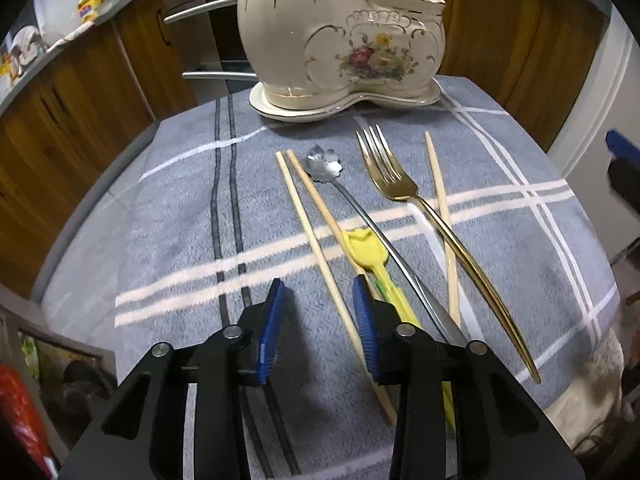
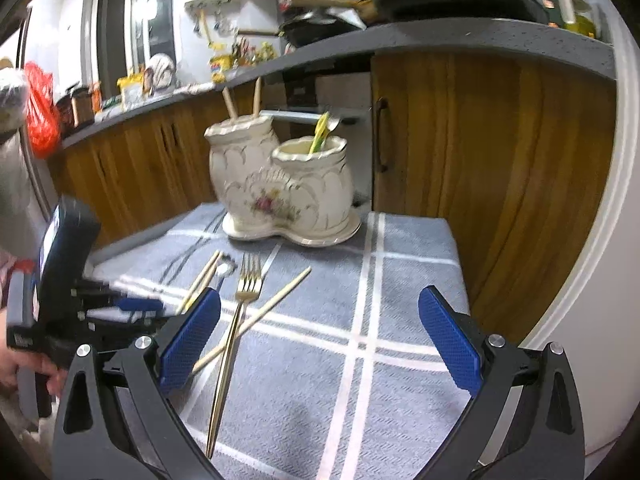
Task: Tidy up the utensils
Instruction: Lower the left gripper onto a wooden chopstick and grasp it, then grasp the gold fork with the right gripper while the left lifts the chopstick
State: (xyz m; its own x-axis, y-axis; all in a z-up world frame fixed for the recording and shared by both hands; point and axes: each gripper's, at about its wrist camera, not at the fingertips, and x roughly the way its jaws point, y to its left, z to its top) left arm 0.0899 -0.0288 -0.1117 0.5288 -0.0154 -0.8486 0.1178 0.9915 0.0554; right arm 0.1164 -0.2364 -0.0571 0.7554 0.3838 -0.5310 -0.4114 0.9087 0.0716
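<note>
Left tongs (image 1: pixel 320 304) half-closed over chopstick (image 1: pixel 316 252), apart.

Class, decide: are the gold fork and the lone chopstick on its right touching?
Touching. The left wrist view shows the gold fork with its handle lying across the lone chopstick.

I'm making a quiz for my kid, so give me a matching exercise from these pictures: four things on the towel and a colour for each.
Things:
1. fork
2. flower spoon
3. tulip pick
4. gripper pads

Colours:
A. yellow
B. blue
C. gold
D. silver

Pairs: 1-C, 2-D, 3-A, 4-B
</note>
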